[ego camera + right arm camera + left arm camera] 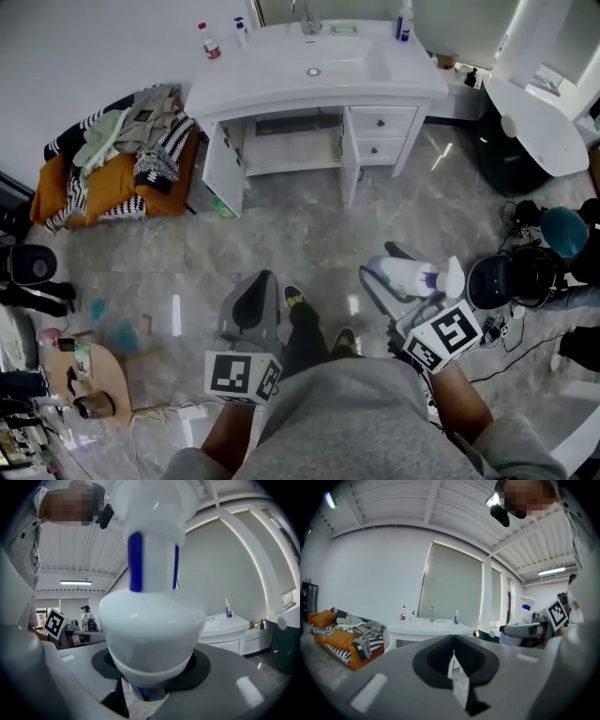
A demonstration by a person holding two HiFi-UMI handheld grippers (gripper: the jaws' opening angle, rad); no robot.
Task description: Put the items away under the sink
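Right gripper (151, 672) clamped on bottle (151, 620). Left gripper (453, 662) closed, empty. Sink (309, 67) well ahead of both, cabinet doors (225, 167) open. Sofa (112, 183) ahead-left.

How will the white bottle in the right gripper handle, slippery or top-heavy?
The white bottle looks glossy and rounded, so it may twist or slip in the right gripper. The gripper clamps only its wide lower body, so the tall neck could lever it sideways. It is opaque; fill, hence weight, cannot be told.
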